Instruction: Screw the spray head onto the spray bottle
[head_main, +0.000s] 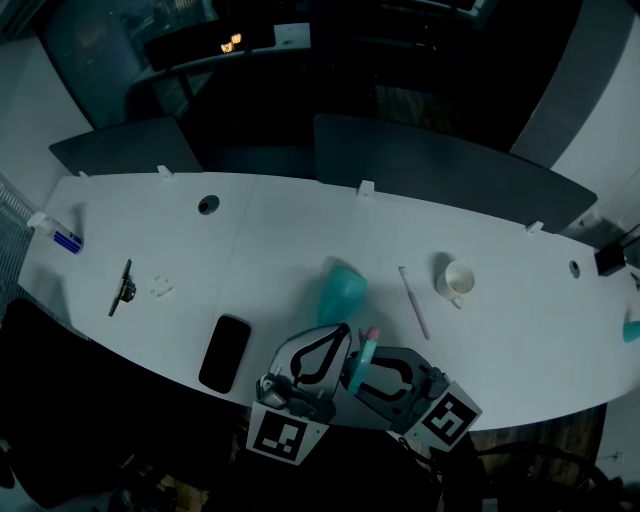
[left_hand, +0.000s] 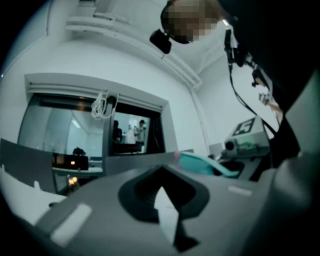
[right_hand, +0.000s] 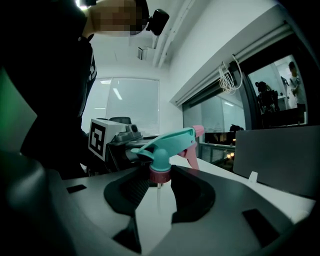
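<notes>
A teal spray head with a pink collar and trigger stands between the jaws of my right gripper. The jaws are shut on the collar, and the thin dip tube hangs below it. In the head view the spray head and right gripper sit at the table's near edge. The teal translucent spray bottle rests on the table just beyond them. My left gripper is beside the right one, shut on nothing, its tip close to the bottle's near end. The left gripper view shows the closed left gripper and the spray head to its right.
On the white table lie a black phone, a white cup, a thin stick, a small dark tool and a blue item. Dark chairs stand along the far side.
</notes>
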